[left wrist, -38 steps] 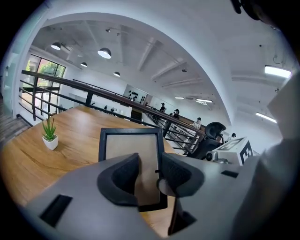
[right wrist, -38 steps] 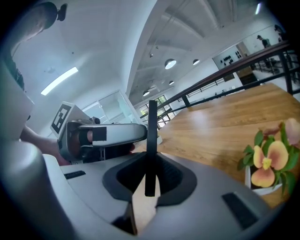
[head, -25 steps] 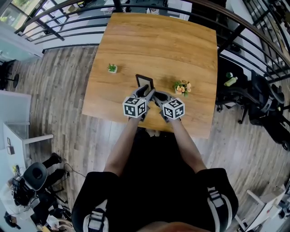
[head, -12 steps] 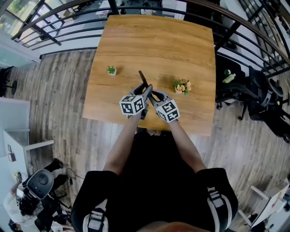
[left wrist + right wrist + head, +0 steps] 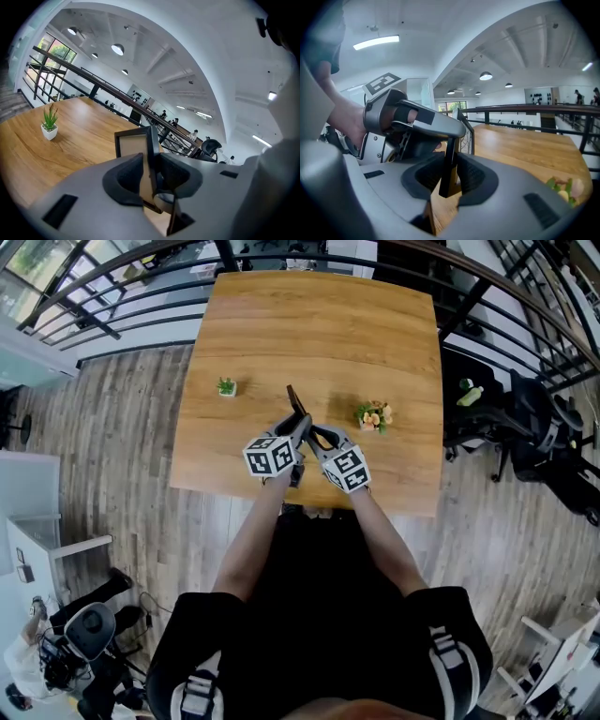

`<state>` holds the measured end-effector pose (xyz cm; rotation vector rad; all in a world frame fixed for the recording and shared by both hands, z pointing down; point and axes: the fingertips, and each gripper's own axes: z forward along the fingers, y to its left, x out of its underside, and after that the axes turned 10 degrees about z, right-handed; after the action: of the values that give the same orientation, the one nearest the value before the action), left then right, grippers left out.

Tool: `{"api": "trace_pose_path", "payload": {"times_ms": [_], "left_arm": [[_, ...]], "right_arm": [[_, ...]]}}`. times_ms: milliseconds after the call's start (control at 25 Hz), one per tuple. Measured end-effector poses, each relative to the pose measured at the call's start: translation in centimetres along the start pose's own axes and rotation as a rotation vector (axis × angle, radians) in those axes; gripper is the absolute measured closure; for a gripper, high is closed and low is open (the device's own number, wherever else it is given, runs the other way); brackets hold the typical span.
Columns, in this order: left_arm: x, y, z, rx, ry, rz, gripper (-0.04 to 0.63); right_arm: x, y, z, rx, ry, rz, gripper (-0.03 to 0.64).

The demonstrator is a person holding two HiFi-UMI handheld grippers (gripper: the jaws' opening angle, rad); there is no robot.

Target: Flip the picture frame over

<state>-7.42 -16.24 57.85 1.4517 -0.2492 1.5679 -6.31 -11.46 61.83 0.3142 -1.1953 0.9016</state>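
Dark-edged rectangular picture frame (image 5: 294, 401) with a tan panel stood upright on its edge near the front middle of the broad, square bench (image 5: 328, 324) of warm light wood. From above it showed almost edge-on. From where I stood, that bench took up most of the scene, set on a grey-brown plank floor (image 5: 112, 446). The person (image 5: 319, 615) in a black top leaned at its near edge with both forearms stretched out over it.

The right claw (image 5: 450, 176), grey with a marker cube behind it, was clenched on the frame, its pads tight against both faces. The left claw (image 5: 151, 174) had the frame between its pads too and was closing on it, though the pads did not look pressed home.

To the right of the frame, apart from it, sat a small bunch of orange and pink flowers (image 5: 374, 415). To the left, further off, was a tiny green plant in a white pot (image 5: 227, 386).
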Motion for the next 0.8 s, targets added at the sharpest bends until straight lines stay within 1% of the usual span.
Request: {"api": "trace_pose_path", "payload": {"times_ms": [160,360,560,680,800], "left_arm": [[0.5,0.2,0.0,0.007,-0.001,-0.030,0.482],[0.9,0.0,0.1,0.011,0.010,-0.025,0.495],[1.8,-0.7,0.0,0.011,0.031,0.010,0.508],[2.1,-0.6,-0.2,0.001,0.039,0.024,0.509],[2.0,-0.2,-0.6,-0.017,0.038,0.023,0.509]], "right_arm": [[0.6,-0.1,0.0,-0.006,0.024,-0.015,0.522],[1.0,-0.4,-0.1,-0.027,0.038,-0.032,0.517],[2.2,-0.3,-0.4,-0.083,0.082,0.005,0.518],[2.5,-0.3,-0.6,-0.113,0.090,0.016,0.520],[2.7,-0.9,-1.0,-0.141,0.081,0.088,0.511]]}}
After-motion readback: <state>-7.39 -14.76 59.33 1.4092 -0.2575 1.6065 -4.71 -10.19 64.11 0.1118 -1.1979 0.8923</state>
